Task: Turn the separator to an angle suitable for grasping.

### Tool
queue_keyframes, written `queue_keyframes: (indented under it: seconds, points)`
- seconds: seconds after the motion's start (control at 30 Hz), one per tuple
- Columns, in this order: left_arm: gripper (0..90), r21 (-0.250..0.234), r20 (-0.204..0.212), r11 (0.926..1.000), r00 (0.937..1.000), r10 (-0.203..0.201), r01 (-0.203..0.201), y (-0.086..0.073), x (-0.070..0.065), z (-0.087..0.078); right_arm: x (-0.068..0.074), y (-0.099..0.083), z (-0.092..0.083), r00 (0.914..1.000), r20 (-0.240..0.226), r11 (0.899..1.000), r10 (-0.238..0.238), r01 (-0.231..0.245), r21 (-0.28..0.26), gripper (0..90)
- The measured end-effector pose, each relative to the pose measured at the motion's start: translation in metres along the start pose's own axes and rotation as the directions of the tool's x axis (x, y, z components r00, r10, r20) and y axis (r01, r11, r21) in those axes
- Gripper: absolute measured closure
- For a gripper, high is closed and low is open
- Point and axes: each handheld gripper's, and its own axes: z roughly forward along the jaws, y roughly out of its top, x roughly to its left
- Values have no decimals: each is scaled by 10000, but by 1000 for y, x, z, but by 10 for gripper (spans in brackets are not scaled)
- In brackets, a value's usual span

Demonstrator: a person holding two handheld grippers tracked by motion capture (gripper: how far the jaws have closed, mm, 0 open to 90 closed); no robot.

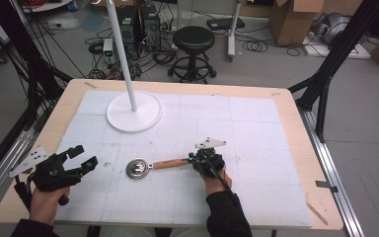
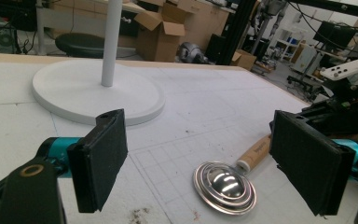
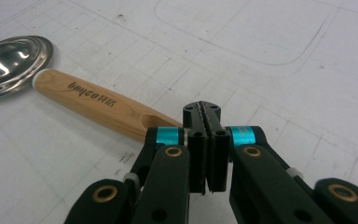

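From above, one round steel ladle with a pale wooden handle (image 1: 150, 166) is lying mid-table, near one white round-based stand (image 1: 133, 111). The left gripper (image 2: 200, 158) is sitting with jaws wide apart, empty. The right gripper (image 3: 208, 140) is showing jaws pressed together beside the handle's end.

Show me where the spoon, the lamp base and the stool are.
spoon (image 1: 139, 168): high view, metal bowl.
lamp base (image 1: 134, 117): high view, white disc beside the pole.
stool (image 1: 193, 38): high view, black seat.
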Motion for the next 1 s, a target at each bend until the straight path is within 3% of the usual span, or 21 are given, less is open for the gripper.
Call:
queue_keyframes:
  seconds: [0.13, 0.27, 0.57, 1.0]
  points:
    - [196, -16, 4, 10000, 10000, -32, 32, 0, 1, 0, -2, -2, -4, 9998, 187, 9999, 51, -54, 144, 887]
    - [196, -14, 8, 10000, 10000, -21, 21, 0, 1, 0, -2, -1, -1, 10000, 63, 9999, -58, 58, 108, 888]
    - [196, 5, 14, 10000, 10000, -52, 52, 0, 1, 0, -4, 1, 13, 9974, -337, 9979, 638, -641, -83, 888]
    - [196, 42, 15, 10000, 10000, -47, 47, -1, 1, 0, 18, 18, 40, 9937, -1119, 9999, 104, -113, -75, 888]
